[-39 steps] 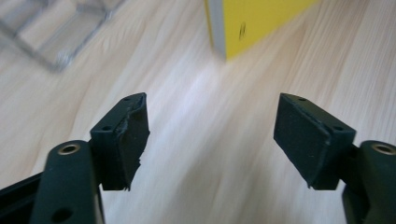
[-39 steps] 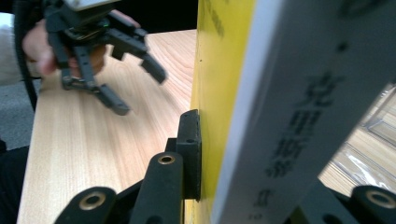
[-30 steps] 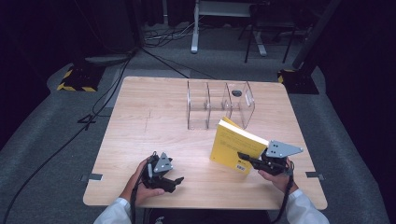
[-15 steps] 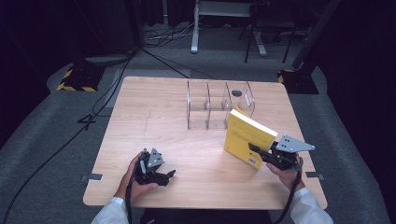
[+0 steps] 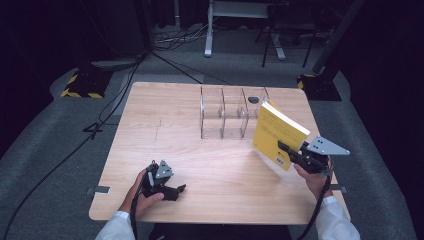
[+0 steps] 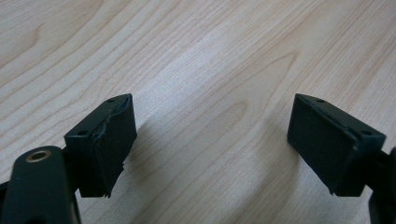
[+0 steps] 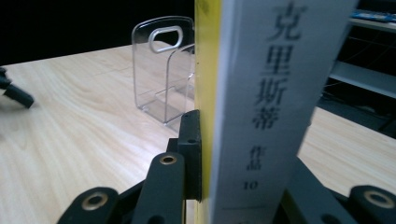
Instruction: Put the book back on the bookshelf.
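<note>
One yellow book (image 5: 277,132) pinched near its lower corner by the right hand-held gripper (image 5: 286,148), jaws pressed together on the cover and pages. Hung tilted in the air over the right side of the desk (image 5: 175,125), top corner leaning far and left, just beside the right end of the clear rack (image 5: 225,117). Showed edge-on in the right gripper view, standing near upright between the jaws, with one clear divider of the rack beyond it on the left.

Looked like a carry toward a slot of that rack, judged about midway, with the book not yet inside. Called for squaring the book first: bottom edge level, covers parallel to the dividers. Called next for a lift above the divider tops and a straight drop into the nearest slot on the right. Needed a firm pinch until the bottom edge sat on the rack floor, and release only then. Risked a nudge to the light rack from any slanted entry.

Farther out, near left, rested the left hand-held gripper (image 5: 175,190) low over bare wood, jaws spread and holding nothing. Could have served to steady the rack.
</note>
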The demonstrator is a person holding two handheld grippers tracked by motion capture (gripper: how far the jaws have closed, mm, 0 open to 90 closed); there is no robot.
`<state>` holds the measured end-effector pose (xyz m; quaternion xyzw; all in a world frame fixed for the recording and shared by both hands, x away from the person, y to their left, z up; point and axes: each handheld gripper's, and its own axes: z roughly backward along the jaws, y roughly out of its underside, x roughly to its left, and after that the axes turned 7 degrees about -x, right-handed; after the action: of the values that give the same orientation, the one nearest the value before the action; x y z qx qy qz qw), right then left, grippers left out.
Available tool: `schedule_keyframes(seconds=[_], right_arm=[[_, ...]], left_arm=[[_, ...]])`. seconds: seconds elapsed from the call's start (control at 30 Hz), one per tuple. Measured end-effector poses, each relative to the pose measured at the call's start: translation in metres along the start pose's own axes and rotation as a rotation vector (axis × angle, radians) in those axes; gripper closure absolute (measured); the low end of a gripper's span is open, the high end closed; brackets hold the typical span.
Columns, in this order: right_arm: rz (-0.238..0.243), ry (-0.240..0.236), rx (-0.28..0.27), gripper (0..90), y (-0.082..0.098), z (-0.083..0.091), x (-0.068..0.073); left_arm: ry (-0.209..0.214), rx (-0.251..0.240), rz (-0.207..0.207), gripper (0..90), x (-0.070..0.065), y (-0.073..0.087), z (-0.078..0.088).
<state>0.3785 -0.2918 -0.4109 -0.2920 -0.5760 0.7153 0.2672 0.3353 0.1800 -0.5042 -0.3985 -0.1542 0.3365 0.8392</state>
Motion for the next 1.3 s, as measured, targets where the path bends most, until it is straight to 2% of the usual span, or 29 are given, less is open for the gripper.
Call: schedule_keyframes(seconds=[0.1,0.27,0.5,0.73,0.97,1.3], right_arm=[[0.003,0.019,-0.002,76.0,-0.005,-0.006,-0.003],[0.002,0.076,-0.003,76.0,-0.016,-0.016,-0.010],[0.005,0.128,0.000,76.0,-0.037,-0.031,-0.022],[-0.011,0.159,-0.019,76.0,-0.046,-0.046,-0.031],[0.002,0.184,-0.011,76.0,-0.056,-0.068,-0.033],[-0.016,0.211,-0.005,76.0,-0.057,-0.098,-0.037]], left_arm=[[-0.011,-0.001,0.022,15.8,-0.002,0.001,0.000],[-0.014,-0.001,0.028,15.6,-0.003,0.001,0.000],[-0.017,0.001,0.015,15.3,-0.002,0.001,0.001],[-0.015,0.003,0.016,15.3,-0.002,0.000,0.001],[-0.015,0.002,0.016,15.3,-0.002,0.000,0.001],[-0.015,0.002,0.015,15.3,-0.002,0.000,0.001]])
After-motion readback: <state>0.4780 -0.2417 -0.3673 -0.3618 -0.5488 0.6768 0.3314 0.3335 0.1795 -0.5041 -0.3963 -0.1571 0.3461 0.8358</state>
